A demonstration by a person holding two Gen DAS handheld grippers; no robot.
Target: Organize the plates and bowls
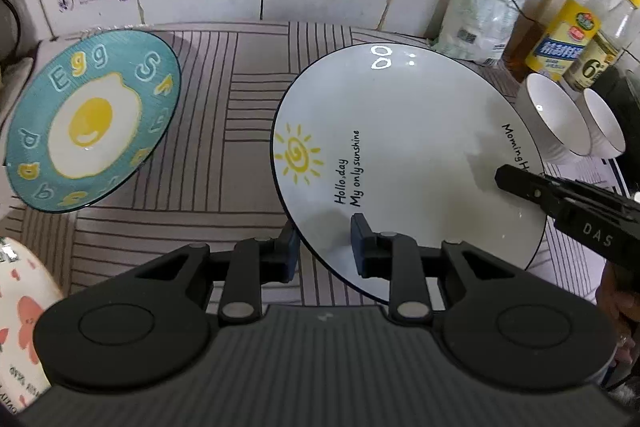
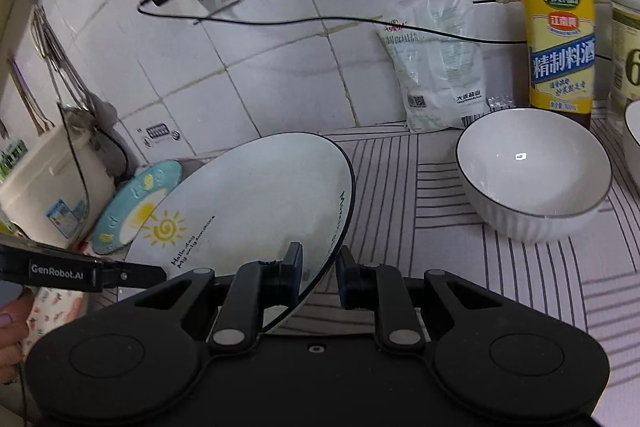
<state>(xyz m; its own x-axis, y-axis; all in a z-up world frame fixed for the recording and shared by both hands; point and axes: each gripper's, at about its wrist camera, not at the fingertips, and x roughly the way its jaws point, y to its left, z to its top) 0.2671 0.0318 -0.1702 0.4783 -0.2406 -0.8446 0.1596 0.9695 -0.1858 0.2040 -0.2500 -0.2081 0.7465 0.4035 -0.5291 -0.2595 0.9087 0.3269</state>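
Both grippers pinch the same big white sun plate (image 1: 404,155), and I hold it up off the striped counter mat (image 1: 224,131). My left gripper (image 1: 326,247) is clenched on the plate's near rim, one finger under and one on top. My right gripper (image 2: 320,273) is clenched on the rim at the other side, so the plate hangs tilted between the two.

What could go wrong? Each grip is only a small bite on a smooth, shiny rim. If one hand goes faster than the other, I think the plate could twist and slip out. Then it would drop on the mat and maybe crack. The teal egg plate (image 1: 92,119) is close by on the left, leaning up near the wall. If I swing the sun plate too low on that side, the two plates could knock together. On the right, a white ribbed bowl (image 2: 534,173) stands near the plate's edge, and I could bump it too. A second white bowl (image 1: 604,125) stands just beside it. The bottles (image 2: 560,27) and the salt bag (image 2: 440,63) stand behind, by the wall.

Both white bowls look empty. The sun plate has nothing on it. The egg plate is bare too.
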